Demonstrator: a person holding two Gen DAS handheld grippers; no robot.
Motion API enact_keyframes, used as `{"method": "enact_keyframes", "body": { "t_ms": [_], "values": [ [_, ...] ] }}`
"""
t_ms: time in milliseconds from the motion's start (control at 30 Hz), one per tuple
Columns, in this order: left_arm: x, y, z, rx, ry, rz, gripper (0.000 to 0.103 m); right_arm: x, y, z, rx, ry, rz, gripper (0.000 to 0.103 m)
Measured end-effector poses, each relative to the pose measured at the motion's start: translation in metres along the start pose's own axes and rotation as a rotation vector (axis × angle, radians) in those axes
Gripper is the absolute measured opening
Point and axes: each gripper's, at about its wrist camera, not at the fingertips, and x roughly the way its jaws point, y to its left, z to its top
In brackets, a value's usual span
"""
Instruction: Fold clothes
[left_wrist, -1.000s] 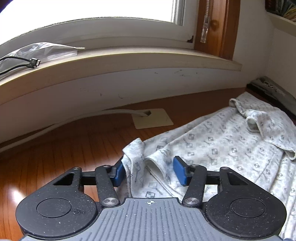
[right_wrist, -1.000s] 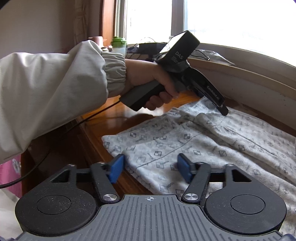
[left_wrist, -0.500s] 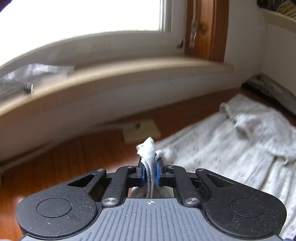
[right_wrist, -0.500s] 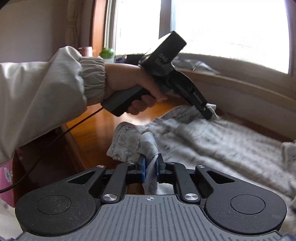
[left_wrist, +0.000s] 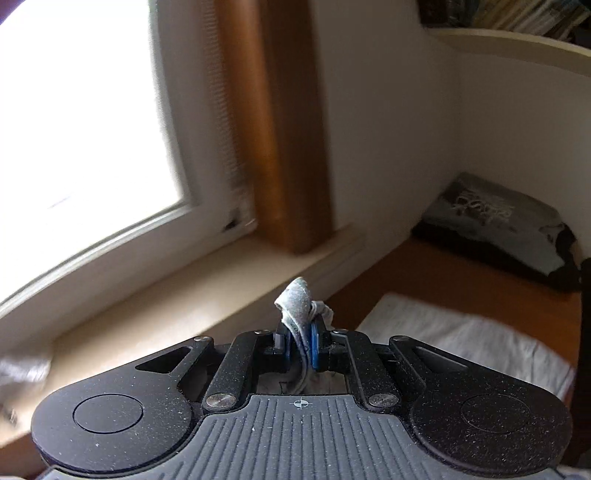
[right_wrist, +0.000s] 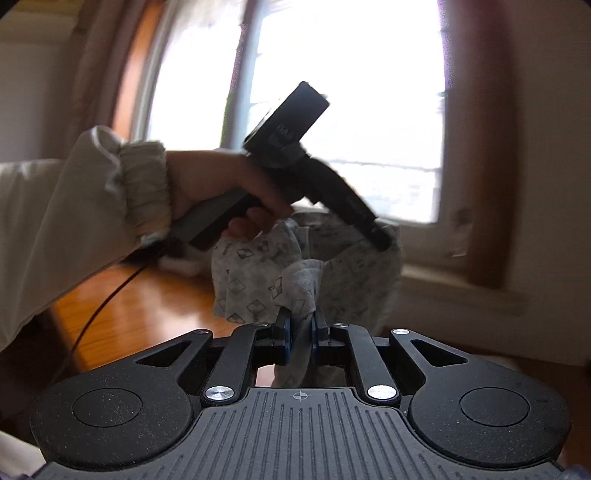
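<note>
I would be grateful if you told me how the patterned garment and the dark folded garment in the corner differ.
The patterned garment is pale with small diamond prints; the dark folded garment is grey-black with a light graphic. The patterned one hangs bunched, pinched by the left gripper and right gripper; the dark one lies untouched. Both are over the wooden table.

Left gripper (left_wrist: 300, 345) clamped on a bunched garment (left_wrist: 298, 301) edge.

Pale grey garment (right_wrist: 255, 273) showing small dark diamond-and-square print; black gripper (left_wrist: 300, 339) bearing blue pads (left_wrist: 315, 345); orange-brown wooden table (right_wrist: 155, 310) gleaming; cream cuffed sleeve (right_wrist: 74, 221); brown window frame (left_wrist: 280, 147); dark folded cloth (left_wrist: 495, 225) showing whitish print.
</note>
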Motion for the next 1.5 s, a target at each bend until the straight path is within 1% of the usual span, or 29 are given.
{"method": "enact_keyframes", "body": {
  "t_ms": [133,200,233,267,300,333,400,433,467,500,600,667,767,867,967,1000,1033,1100,1133,1200,1267,1333,1367,1400,1433,1467,1500],
  "values": [
    [0.043,-0.047,0.030,0.022,0.036,-0.035,0.011,-0.027,-0.048,-0.012,0.081,0.009,-0.100,0.010],
    [0.070,-0.071,0.038,-0.007,0.047,-0.047,0.014,-0.035,-0.070,-0.026,0.134,0.032,-0.162,0.011],
    [0.080,-0.083,0.039,-0.013,0.046,-0.068,0.015,-0.040,-0.081,-0.036,0.162,0.044,-0.200,0.013],
    [0.090,-0.095,0.040,-0.019,0.046,-0.088,0.022,-0.045,-0.091,-0.045,0.189,0.056,-0.238,0.017],
    [0.100,-0.106,0.041,-0.024,0.045,-0.109,0.024,-0.049,-0.102,-0.057,0.220,0.068,-0.276,0.029],
    [0.103,-0.116,0.039,-0.001,0.035,-0.131,0.025,-0.053,-0.109,-0.066,0.246,0.081,-0.300,0.035],
    [0.107,-0.122,0.035,-0.003,0.037,-0.150,0.026,-0.060,-0.120,-0.082,0.296,0.108,-0.339,0.039],
    [0.109,-0.125,0.033,-0.005,0.037,-0.160,0.026,-0.064,-0.125,-0.090,0.321,0.122,-0.359,0.044],
    [0.110,-0.123,0.031,-0.012,0.037,-0.167,0.030,-0.067,-0.130,-0.098,0.346,0.135,-0.378,0.046],
    [0.110,-0.121,0.029,-0.014,0.036,-0.165,0.033,-0.068,-0.131,-0.099,0.345,0.140,-0.387,0.048],
    [0.112,-0.110,0.021,-0.017,0.046,-0.147,0.033,-0.062,-0.127,-0.096,0.315,0.134,-0.408,0.052],
    [0.111,-0.101,0.014,-0.020,0.060,-0.132,0.033,-0.051,-0.124,-0.090,0.291,0.133,-0.413,0.052],
    [0.110,-0.086,0.002,-0.032,0.076,-0.118,0.033,-0.032,-0.126,-0.081,0.282,0.155,-0.447,0.052],
    [0.110,-0.073,-0.011,-0.042,0.087,-0.116,0.033,-0.032,-0.127,-0.083,0.276,0.183,-0.488,0.052],
    [0.113,-0.066,-0.022,-0.051,0.098,-0.121,0.033,-0.031,-0.132,-0.091,0.291,0.216,-0.509,0.052],
    [0.115,-0.064,-0.025,-0.052,0.101,-0.125,0.033,-0.030,-0.133,-0.095,0.295,0.230,-0.508,0.049],
    [0.115,-0.064,-0.027,-0.049,0.101,-0.129,0.033,-0.030,-0.135,-0.098,0.298,0.244,-0.508,0.031],
    [0.117,-0.064,-0.032,-0.048,0.102,-0.134,0.033,-0.030,-0.138,-0.103,0.307,0.262,-0.509,0.018],
    [0.118,-0.063,-0.034,-0.050,0.104,-0.134,0.033,-0.032,-0.139,-0.103,0.304,0.265,-0.502,0.009],
    [0.118,-0.064,-0.036,-0.050,0.106,-0.133,0.033,-0.042,-0.138,-0.099,0.281,0.253,-0.525,0.006],
    [0.117,-0.063,-0.038,-0.047,0.104,-0.139,0.033,-0.051,-0.143,-0.098,0.287,0.253,-0.543,0.006],
    [0.118,-0.063,-0.039,-0.046,0.103,-0.144,0.033,-0.049,-0.148,-0.104,0.283,0.299,-0.539,0.007],
    [0.118,-0.063,-0.040,-0.044,0.100,-0.147,0.033,-0.050,-0.149,-0.105,0.284,0.305,-0.543,0.008],
    [0.119,-0.063,-0.042,-0.042,0.097,-0.150,0.033,-0.051,-0.149,-0.105,0.286,0.305,-0.550,0.012],
    [0.120,-0.062,-0.043,-0.041,0.092,-0.162,0.033,-0.052,-0.149,-0.105,0.288,0.304,-0.556,0.022],
    [0.121,-0.061,-0.044,-0.040,0.087,-0.174,0.033,-0.054,-0.148,-0.103,0.280,0.294,-0.576,0.027],
    [0.124,-0.059,-0.046,-0.040,0.086,-0.179,0.035,-0.054,-0.147,-0.101,0.272,0.284,-0.586,0.031]
  ]
}}
